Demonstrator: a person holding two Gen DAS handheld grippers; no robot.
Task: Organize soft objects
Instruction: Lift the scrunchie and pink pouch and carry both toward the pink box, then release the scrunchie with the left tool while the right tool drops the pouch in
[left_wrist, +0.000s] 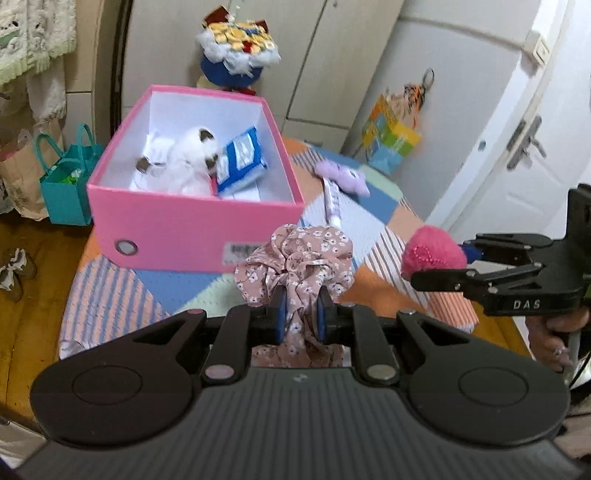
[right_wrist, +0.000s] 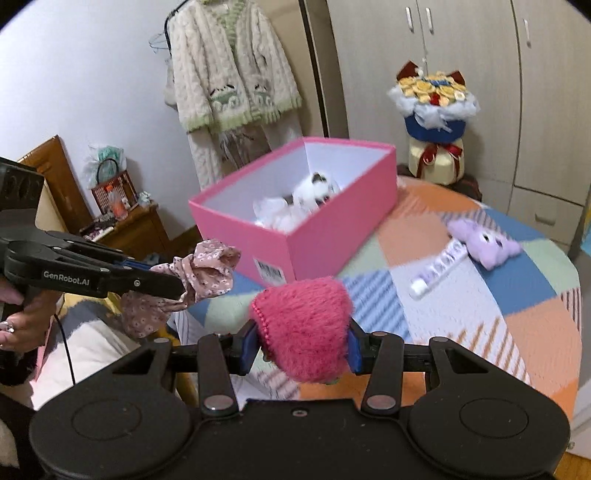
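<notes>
Both claws loaded, short of the pink box.

Risks:
- Left claw is clenched on a thin fold of the floral scrunchie; most of the fabric hangs loose beyond the pads. A quick swing could pull it free, or the drooping part could snag the near box wall.
- Right claw is grasping the pink fuzzy plush across its width. The fluff squashes, so the hold may be shallower than it looks.
- The two claws are near each other, side by side; converging on the box together invites a bump.

Pose: both tilt downward toward the far box, held above the patchwork surface.

A purple plush lies on the surface, right of the box.
</notes>
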